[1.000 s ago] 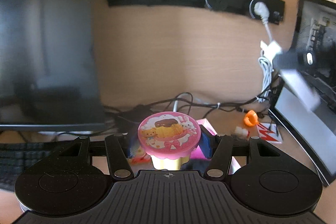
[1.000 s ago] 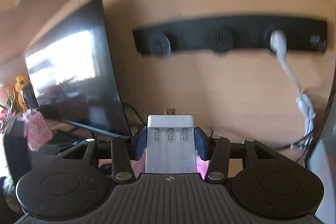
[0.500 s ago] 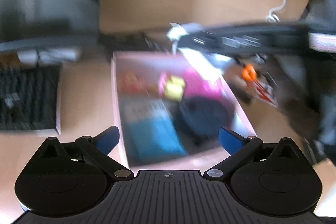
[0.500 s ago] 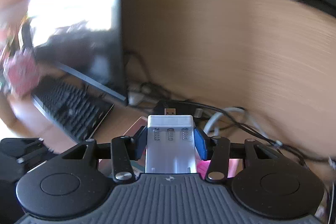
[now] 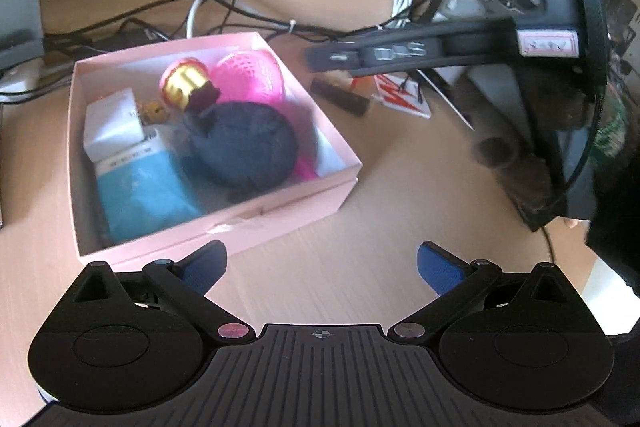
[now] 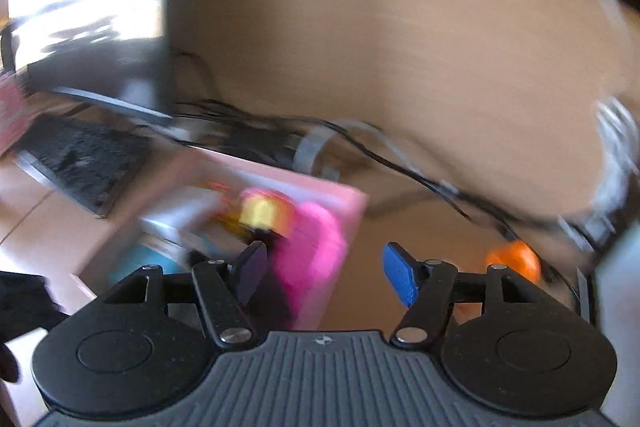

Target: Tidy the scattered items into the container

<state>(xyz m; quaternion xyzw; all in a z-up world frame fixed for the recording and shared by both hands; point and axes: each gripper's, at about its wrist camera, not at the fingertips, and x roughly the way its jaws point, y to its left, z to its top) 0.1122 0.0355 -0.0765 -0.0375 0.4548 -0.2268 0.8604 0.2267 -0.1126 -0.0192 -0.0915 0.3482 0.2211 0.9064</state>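
Observation:
A pink cardboard box sits on the wooden desk. It holds a white carton, a blue pack, a dark round pouch, a pink-and-gold toy cup and a pink knobbly item. My left gripper hangs wide open and empty over the desk, just in front of the box's near wall. My right gripper hovers over the box's right edge, its jaws opening with nothing between them. That view is blurred, and the white charger does not show in it.
Black and white cables run behind the box. A brown stick and a red-and-white card lie to its right, under a black device with ports. An orange object, a keyboard and a monitor are nearby.
The left gripper let go of the pink-lidded cup, opened wide and tipped down toward the box. The right gripper sank toward the box and opened; the white charger has left its jaws.

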